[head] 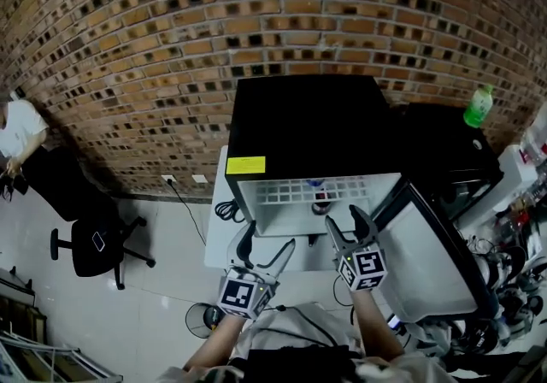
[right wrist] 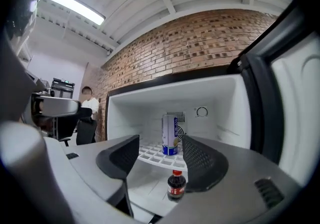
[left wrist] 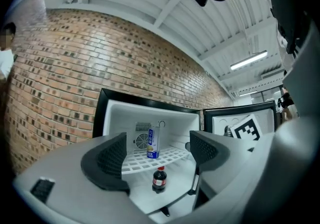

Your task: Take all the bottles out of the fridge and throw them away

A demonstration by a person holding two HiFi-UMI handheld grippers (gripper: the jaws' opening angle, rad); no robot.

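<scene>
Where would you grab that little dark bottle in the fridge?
Take the bottle round its body, below the red cap, coming in level through the open front. It stands upright on the fridge floor under the shelf, so reaching from above looks blocked.

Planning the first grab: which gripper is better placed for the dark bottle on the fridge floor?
Probably right: the right gripper is nearer the fridge than the left gripper, the bottle ahead of its open jaws.
</scene>
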